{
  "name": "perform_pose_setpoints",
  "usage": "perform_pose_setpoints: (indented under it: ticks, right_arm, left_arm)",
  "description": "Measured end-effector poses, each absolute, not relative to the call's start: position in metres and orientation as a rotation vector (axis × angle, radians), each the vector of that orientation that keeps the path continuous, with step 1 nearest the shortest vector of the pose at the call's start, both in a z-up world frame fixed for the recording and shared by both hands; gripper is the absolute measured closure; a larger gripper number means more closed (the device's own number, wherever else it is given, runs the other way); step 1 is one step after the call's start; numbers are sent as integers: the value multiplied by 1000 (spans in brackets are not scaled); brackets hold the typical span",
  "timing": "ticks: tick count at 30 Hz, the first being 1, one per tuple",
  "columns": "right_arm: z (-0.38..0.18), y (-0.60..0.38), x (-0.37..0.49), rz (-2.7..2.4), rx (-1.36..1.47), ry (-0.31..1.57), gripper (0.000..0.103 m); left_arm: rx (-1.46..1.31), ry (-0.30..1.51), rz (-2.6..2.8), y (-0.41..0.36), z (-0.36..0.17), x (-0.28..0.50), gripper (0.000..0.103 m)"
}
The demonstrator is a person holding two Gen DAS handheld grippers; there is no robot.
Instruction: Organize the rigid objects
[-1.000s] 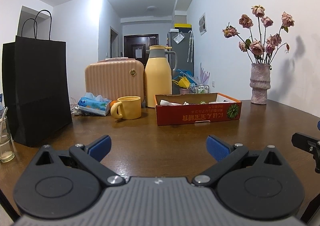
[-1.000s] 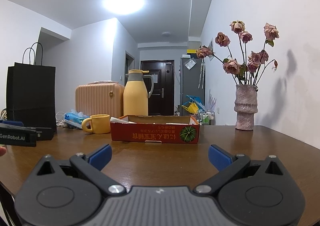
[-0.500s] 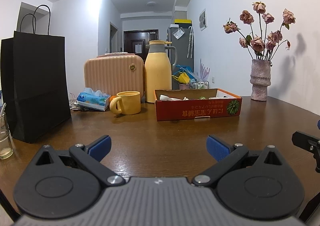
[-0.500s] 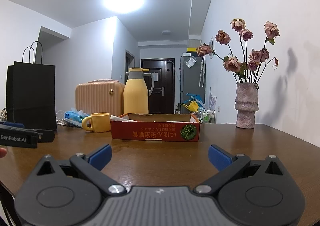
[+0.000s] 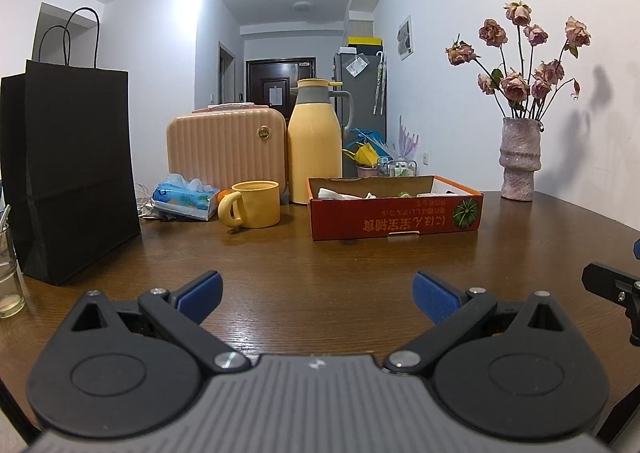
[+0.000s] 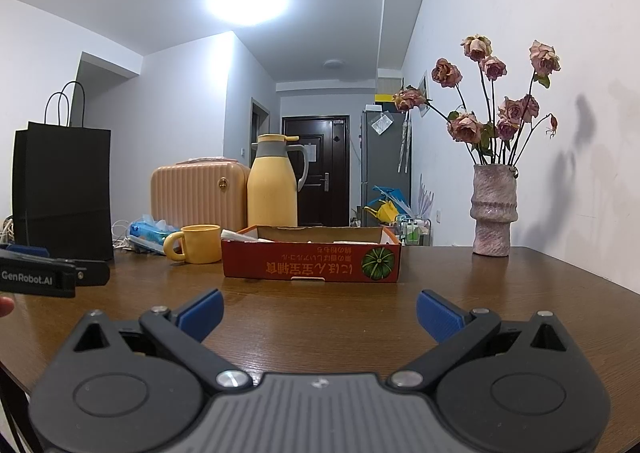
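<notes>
A red cardboard box (image 5: 394, 212) (image 6: 311, 260) holding white items lies on the brown table (image 5: 320, 265). Left of it stand a yellow mug (image 5: 252, 204) (image 6: 196, 244) and, behind, a yellow thermos jug (image 5: 316, 143) (image 6: 274, 183) and a peach ribbed case (image 5: 226, 151) (image 6: 198, 193). My left gripper (image 5: 317, 293) is open and empty, low over the near table. My right gripper (image 6: 318, 311) is open and empty, also short of the box. Each gripper's edge shows in the other's view.
A black paper bag (image 5: 66, 169) (image 6: 62, 185) stands at the left, with a glass (image 5: 10, 281) near it. A tissue pack (image 5: 186, 200) lies by the mug. A vase of dried roses (image 5: 518, 159) (image 6: 492, 209) stands at the right by the wall.
The left view has tilted up a little, so the objects sit slightly lower in frame. The right view is almost unchanged. Both grippers stay open.
</notes>
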State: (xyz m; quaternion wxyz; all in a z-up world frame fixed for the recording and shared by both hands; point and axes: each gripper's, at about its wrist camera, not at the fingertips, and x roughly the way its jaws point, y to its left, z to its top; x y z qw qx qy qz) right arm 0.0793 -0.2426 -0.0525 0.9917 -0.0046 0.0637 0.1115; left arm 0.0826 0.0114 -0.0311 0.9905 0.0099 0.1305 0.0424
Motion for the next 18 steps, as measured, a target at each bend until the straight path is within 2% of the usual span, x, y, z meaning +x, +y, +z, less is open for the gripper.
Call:
perform_pose_setpoints:
  ticks: [18]
  right_arm:
    - [-55,-241,79,225,-10,128,0]
  left_arm:
    - [24,260,80,10,-33,81,0]
